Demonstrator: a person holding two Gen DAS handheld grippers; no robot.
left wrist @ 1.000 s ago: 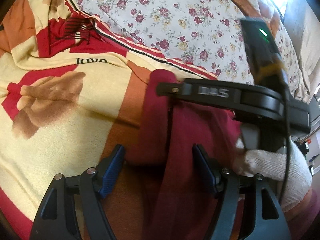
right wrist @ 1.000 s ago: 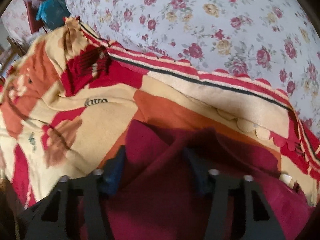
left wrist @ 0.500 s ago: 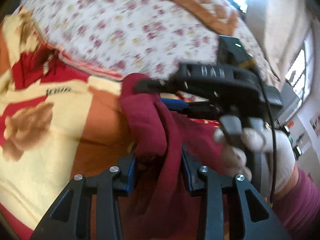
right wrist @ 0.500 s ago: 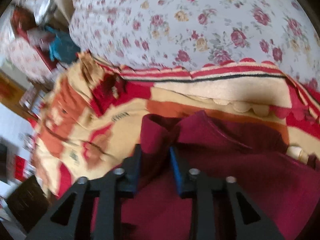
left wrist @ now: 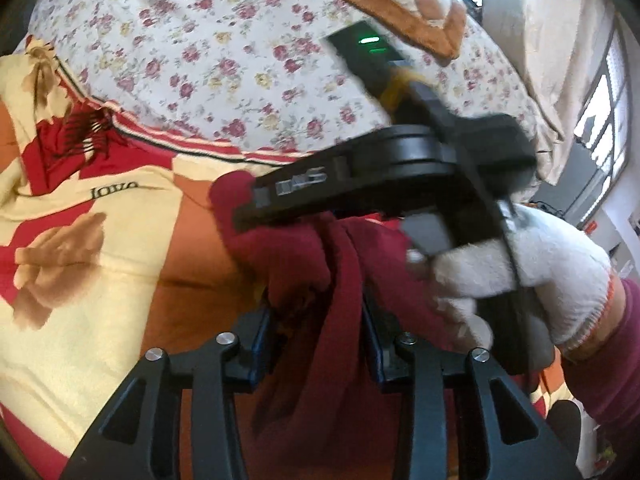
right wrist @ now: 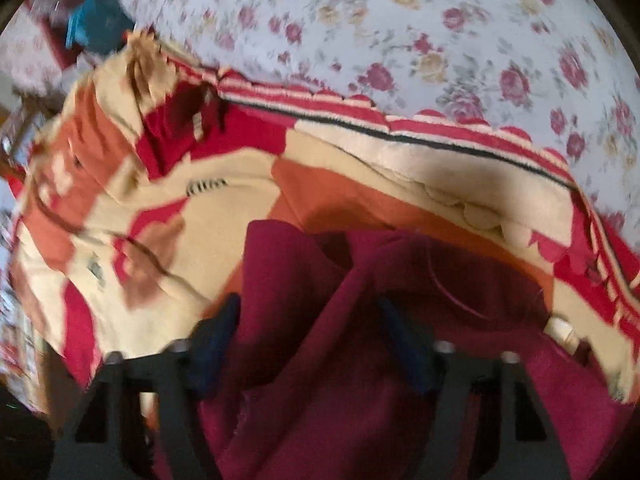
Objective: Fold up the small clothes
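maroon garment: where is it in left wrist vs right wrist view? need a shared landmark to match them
Left wrist: maroon garment sits centre to lower centre, bunched between the left gripper's fingers, under the other gripper's black body.
Right wrist: it fills the lower centre and lower right, running between the fingers.
Shared landmark: the black script lettering on the cream blanket, up-left of the garment.
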